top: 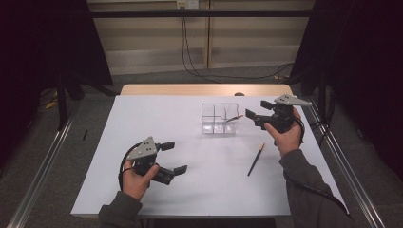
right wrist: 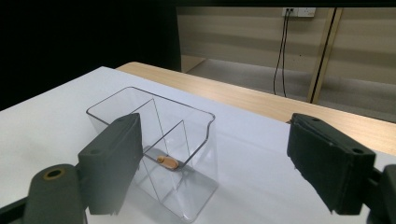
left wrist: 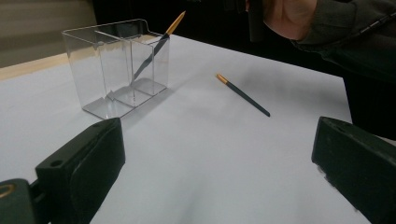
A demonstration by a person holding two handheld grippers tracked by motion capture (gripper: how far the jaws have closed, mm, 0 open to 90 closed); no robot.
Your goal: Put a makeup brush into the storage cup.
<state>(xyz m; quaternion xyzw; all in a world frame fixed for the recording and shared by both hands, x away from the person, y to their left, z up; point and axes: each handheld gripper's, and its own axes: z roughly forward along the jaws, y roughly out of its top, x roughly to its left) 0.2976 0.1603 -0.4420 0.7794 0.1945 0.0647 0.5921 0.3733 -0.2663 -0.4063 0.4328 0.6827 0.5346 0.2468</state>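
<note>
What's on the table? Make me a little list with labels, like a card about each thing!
table: white top
clear box: see-through holder with compartments, standing upright
pencil in box: dark, gold-tipped, leaning inside one compartment, tip poking over the rim
pencil on table: same kind, lying flat, apart from the box
left gripper: jaws open, holding nothing
right gripper: jaws open, holding nothing, close beside the box

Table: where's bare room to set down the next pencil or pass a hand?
The table's far-left stretch, left of the organizer, is bare, as is the middle strip between the left gripper and the loose pencil. It is crowded on the right, around the organizer, the right gripper and the pencil.
</note>
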